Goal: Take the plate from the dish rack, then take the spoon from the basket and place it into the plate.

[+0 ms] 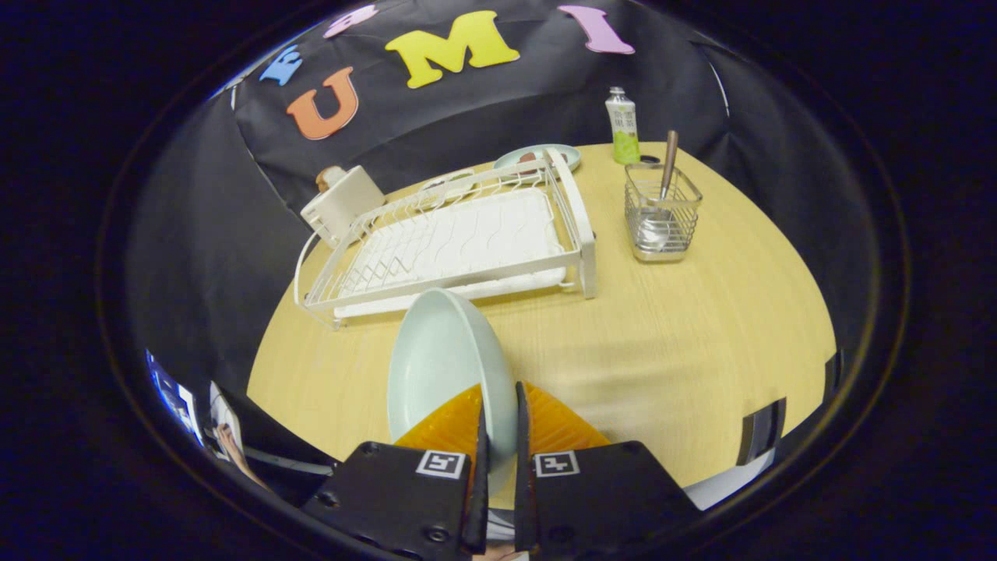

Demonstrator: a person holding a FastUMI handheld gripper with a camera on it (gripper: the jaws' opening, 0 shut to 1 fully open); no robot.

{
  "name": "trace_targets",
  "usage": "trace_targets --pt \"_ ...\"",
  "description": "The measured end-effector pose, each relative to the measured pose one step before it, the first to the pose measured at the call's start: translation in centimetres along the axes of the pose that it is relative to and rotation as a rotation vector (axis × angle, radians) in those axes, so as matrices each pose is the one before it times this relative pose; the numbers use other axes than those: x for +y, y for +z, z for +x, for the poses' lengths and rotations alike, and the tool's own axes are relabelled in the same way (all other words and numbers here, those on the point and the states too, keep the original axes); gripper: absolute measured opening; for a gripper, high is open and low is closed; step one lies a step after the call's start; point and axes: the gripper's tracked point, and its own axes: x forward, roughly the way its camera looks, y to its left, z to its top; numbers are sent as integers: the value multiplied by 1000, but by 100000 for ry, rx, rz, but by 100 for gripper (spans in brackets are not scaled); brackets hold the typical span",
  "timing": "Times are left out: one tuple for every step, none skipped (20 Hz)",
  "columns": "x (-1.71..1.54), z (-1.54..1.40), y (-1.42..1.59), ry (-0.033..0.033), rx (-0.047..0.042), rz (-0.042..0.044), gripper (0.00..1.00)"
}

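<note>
- My gripper (498, 436) pinches the pale plate (444, 366) by its rim, one finger pressed on each face, the plate standing on edge between them and rising just ahead of the fingertips.
- The plate is clear of the white dish rack (459, 241), which sits beyond it on the wooden table (685, 335) with its wire slots bare. The plate's lower edge is hidden behind my fingers, so I cannot tell whether it hangs in the air or touches the tabletop.
- By my reading, the first step is nearly done: the plate is out of the rack but not yet laid flat.
- The spoon (667, 175) waits upright in the wire basket (662, 214), just beside the rack's near corner, its handle leaning out above the basket's rim and its bowl down inside.
- A small bottle (622, 125) stands behind the basket, and a second dish (537, 158) lies behind the rack. A white box-like container (343, 202) sits at the rack's far corner.
- The next move, as I judge it, calls for tipping the plate face-up onto the open stretch of table in front of the rack and basket, then letting go cleanly so it does not rock or slide.
- After that I would need to reach the spoon's handle from above, as the basket walls leave little room lower down.
</note>
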Motion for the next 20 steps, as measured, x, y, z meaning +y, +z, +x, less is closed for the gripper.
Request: trace_targets --pt "-513 295 -349 1639 727 2889 19" --pt "-455 339 -268 1369 588 1880 19" --pt "-558 483 -283 918 639 496 19" --pt "-558 316 -294 837 569 639 21" --pt "-505 267 -194 1140 102 1855 22" --pt "-277 223 -179 1318 -275 2760 23" --pt "-413 250 -155 843 -26 1575 24" --pt "-367 218 -92 422 -354 609 25" --pt "-471 79 66 -551 -759 -368 26" --pt "-575 136 170 -1412 -1395 -709 27" --pt "-481 -139 387 -1206 -2655 -952 28" --pt "-175 201 200 156 -2567 -1494 26" --pt "119 -538 332 2328 -1649 -1473 27" --pt "170 -34 94 1740 -2130 -1458 35" --pt "-331 -494 502 -887 -2509 -2849 48" --pt "-870 -368 1017 -3284 -4961 -4096 60" --pt "-692 -308 1191 -2668 -5799 -3094 73" --pt "-825 -637 1460 -3068 -5535 -3158 86" --pt "-868 -147 1154 -3218 -4231 -1811 91" --pt "-723 -191 1211 -2518 -3707 -1315 96"
